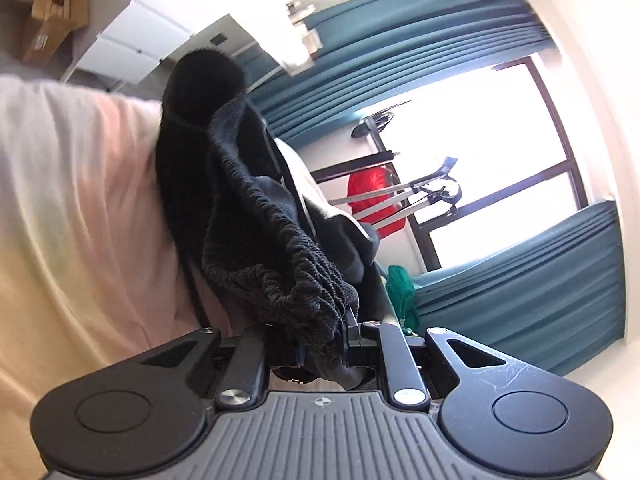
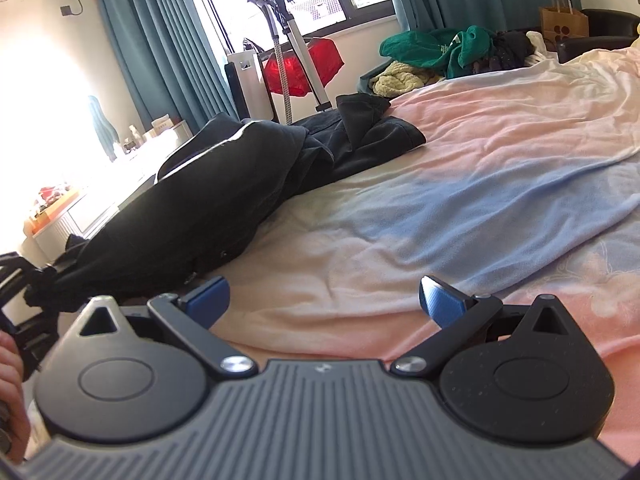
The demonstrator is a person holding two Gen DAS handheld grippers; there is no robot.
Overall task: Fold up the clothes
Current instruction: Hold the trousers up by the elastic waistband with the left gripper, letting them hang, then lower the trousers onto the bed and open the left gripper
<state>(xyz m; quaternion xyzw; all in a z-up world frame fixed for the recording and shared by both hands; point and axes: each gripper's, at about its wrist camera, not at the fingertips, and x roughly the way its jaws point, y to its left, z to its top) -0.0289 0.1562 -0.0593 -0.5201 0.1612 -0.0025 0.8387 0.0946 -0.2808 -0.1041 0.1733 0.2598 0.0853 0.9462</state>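
Note:
A black garment [image 1: 248, 216] with a gathered elastic waistband hangs from my left gripper [image 1: 340, 340], which is shut on the bunched waistband; the view is tilted sideways. In the right wrist view the same black garment [image 2: 208, 184] stretches across the left part of the bed toward the left gripper at the frame's left edge. My right gripper [image 2: 324, 300] is open and empty, its blue pads [image 2: 440, 304] just above the pastel bedsheet [image 2: 440, 208], to the right of the garment.
A pile of clothes, green [image 2: 436, 50] and yellow [image 2: 400, 78], lies at the bed's far edge. A garment steamer stand [image 2: 288, 52] and a red item [image 2: 304, 66] stand by the window with teal curtains [image 2: 160, 40]. A paper bag [image 2: 564, 20] sits far right.

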